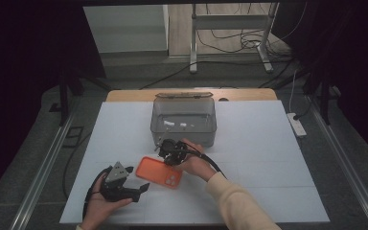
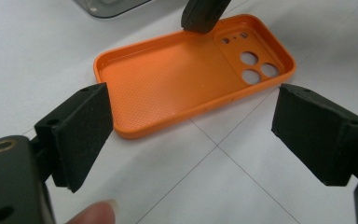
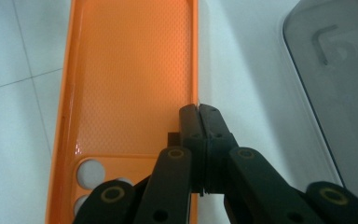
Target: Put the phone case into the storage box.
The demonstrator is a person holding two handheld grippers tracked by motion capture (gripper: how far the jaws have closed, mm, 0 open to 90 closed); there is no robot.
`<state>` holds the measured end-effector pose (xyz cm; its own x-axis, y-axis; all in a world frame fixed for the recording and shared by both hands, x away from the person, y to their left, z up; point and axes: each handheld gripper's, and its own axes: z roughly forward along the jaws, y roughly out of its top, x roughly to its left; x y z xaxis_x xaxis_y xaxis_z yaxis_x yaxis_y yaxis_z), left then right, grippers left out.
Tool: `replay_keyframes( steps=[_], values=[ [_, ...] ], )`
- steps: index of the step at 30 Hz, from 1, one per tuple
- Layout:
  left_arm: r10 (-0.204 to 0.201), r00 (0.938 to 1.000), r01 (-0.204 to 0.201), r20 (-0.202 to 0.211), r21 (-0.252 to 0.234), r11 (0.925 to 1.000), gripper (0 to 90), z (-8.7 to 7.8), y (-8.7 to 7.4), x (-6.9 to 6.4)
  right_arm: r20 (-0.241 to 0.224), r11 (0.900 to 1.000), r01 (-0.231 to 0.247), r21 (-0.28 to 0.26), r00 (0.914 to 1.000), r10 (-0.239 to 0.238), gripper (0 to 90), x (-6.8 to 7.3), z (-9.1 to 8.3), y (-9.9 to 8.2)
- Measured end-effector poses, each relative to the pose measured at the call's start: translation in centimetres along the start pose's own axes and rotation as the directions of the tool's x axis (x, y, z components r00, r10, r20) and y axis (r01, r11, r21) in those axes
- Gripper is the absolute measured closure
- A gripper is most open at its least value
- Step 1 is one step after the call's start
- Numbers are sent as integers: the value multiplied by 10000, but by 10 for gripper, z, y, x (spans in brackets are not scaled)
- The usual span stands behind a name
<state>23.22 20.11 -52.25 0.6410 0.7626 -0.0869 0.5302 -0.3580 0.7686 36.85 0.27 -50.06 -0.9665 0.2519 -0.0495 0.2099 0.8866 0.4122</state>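
Forearm in a pale yellow sleeve [image 1: 235, 201] comes in from the bottom edge of the high view, nearest the camera, reaching toward the middle of the white bench [image 1: 249, 143]. Behind it stands a grey translucent bin [image 1: 183, 122], its lid tipped up at the back. Just in front of the bin lies an orange phone case [image 1: 159, 172] — open side up, camera holes toward the person's right, flat on the bench. Right gripper [image 3: 199, 109] has its jaws clenched on the case's long wall nearest the bin, the thin orange rim pinched between the two pads. Left gripper [image 2: 191, 135], held in the left hand [image 1: 100, 206] near the case's other end, has its jaws released and spread wide — nothing between them, the case just beyond the pads.
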Motion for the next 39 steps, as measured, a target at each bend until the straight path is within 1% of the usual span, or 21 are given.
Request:
replay_keyframes(
  steps=[2, 3, 5, 9, 13, 14, 16, 20, 23, 24, 32, 35, 37, 39],
  values=[
    [-4, 10000, 4, -5, -3, 10000, 125, 0, 0, 0, 76, 10000, 14, -26, 10000, -13, 891, 0, -2, 0],
    [-9, 10000, 9, -8, -8, 10000, 125, 0, 0, 0, 23, 10000, 38, -81, 10000, -38, 891, 0, -3, 0],
    [-14, 10000, 14, -12, -13, 10000, 125, 0, 0, 1, 68, 9999, 124, -111, 9999, -123, 892, -1, -5, 0],
    [-16, 10000, 16, -1, -16, 10000, 125, 0, -1, 1, 184, 9998, 102, -169, 9998, -99, 892, 0, -9, -1],
    [-8, 10000, 8, 25, -28, 10000, 125, -1, 0, 0, 160, 9996, 82, -269, 9998, -78, 892, 1, -13, 0],
    [2, 10000, -2, 38, -26, 10000, 125, -1, 0, 0, 157, 9992, 146, -360, 9998, -141, 892, 1, -16, 0],
    [36, 10000, -36, 58, 4, 10000, 125, -1, 0, 0, 237, 9992, 138, -378, 9996, -129, 892, 1, -18, -1],
    [24, 10000, -24, 65, 10, 10000, 125, 0, -1, 0, 231, 9990, 113, -430, 9997, -103, 893, 1, -21, -1],
    [20, 10000, -20, 52, 18, 10000, 125, 0, -1, 1, 302, 9982, 197, -564, 9994, -180, 894, 2, -27, -1],
    [29, 10000, -29, 43, 26, 10000, 125, -1, -1, 1, 422, 9980, 231, -587, 9989, -206, 894, 2, -29, -1],
    [10, 10000, -11, 60, 23, 10000, 125, -1, -1, 1, 440, 9973, 369, -638, 9984, -342, 896, 4, -37, 0],
    [-10, 10000, 10, 58, 27, 10000, 125, -1, -2, 2, 493, 9957, 442, -812, 9980, -403, 895, 6, -42, 1],
    [-12, 10000, 11, 56, 27, 10000, 125, -1, -2, 2, 505, 9954, 473, -833, 9978, -432, 896, 7, -44, 1],
    [16, 10000, -16, 36, 28, 10000, 125, -1, -2, 2, 563, 9946, 493, -910, 9974, -443, 895, 8, -49, 1]
  ],
)
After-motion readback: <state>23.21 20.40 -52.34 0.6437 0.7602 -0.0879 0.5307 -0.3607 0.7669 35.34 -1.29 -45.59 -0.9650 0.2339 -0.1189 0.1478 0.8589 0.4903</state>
